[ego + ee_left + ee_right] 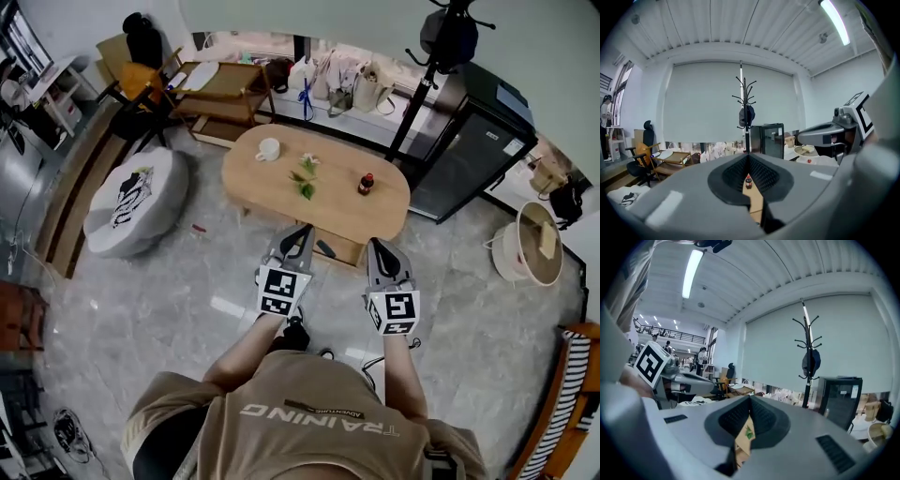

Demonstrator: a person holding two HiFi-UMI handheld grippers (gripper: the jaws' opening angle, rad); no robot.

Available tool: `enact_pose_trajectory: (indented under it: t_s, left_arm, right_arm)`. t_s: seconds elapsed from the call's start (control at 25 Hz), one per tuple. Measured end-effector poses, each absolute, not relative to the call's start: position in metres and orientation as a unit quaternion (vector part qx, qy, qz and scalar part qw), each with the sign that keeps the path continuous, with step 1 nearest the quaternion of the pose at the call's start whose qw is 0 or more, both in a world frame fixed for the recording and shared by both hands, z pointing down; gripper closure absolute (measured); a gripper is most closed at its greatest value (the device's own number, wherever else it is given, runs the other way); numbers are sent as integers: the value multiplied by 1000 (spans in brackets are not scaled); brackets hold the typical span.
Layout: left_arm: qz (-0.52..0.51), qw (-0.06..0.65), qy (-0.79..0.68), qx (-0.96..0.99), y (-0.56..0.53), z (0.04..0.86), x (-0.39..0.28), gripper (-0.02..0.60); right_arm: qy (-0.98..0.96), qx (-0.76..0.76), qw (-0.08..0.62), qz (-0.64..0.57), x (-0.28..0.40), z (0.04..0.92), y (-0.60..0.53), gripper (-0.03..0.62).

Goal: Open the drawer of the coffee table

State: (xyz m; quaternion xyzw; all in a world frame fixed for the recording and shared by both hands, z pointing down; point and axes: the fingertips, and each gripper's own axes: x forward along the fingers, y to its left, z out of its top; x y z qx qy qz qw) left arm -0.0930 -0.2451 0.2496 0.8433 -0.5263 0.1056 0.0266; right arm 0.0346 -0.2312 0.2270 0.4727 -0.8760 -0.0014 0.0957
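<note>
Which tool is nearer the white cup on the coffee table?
Left. The left tool hangs off the coffee table's near edge, the white cup beyond it, slightly left. The right tool is beside it, farther right, farther from the cup.

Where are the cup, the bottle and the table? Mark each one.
cup (268, 148): head view, on its white body.
bottle (366, 185): head view, on its dark body.
table (251, 180): head view, on the bare wooden top near its left end.

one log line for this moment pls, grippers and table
left gripper: shut, empty | right gripper: shut, empty | both held in air before coffee table, touching nothing | drawer: not gripped
</note>
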Motion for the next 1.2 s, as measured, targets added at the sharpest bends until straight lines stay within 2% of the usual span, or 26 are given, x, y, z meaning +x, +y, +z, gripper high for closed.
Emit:
enact_pose_trajectory:
  t_s: [0.2,0.68,1.2]
  left_arm:
    - [66,11,-522,850,-264,220,-100,575]
    - [78,-8,-486,871,-290,203,-117,575]
    - [65,-1,-474,878,-293,185,-75,575]
  right_arm:
    - [-867,491,81,9,40,199,-246,589]
    - [-853,516,79,-5,38,187,-268,589]
    - [-866,495,72,-24,46,166,-275,589]
